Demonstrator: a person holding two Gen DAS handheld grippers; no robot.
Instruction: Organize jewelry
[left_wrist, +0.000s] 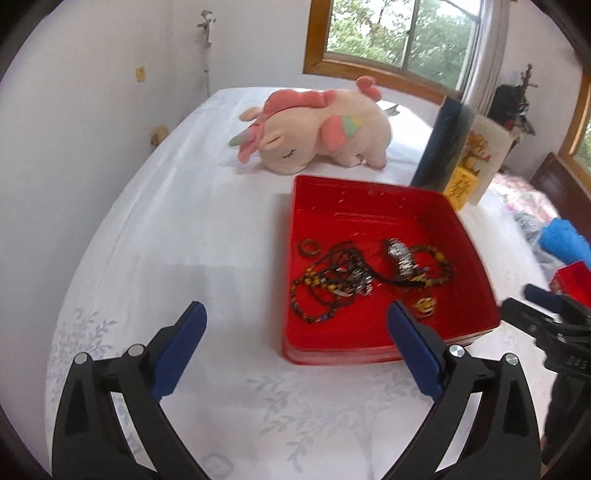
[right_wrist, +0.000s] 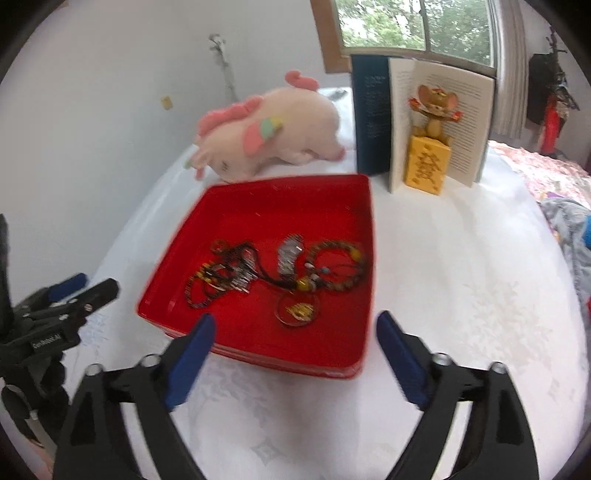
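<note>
Jewelry (left_wrist: 369, 273) lies heaped in the red tray (left_wrist: 369, 192) on the bed. Left gripper (left_wrist: 295, 314) and right gripper (right_wrist: 295, 321), jaws wide apart and empty, hang just before the tray's near rim.

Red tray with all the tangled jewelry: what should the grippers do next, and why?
Probably lower the right gripper, which is open and empty, onto the gold ring near the red tray's front edge. It lies apart from the tangled necklaces, so it looks easiest to lift first.
</note>
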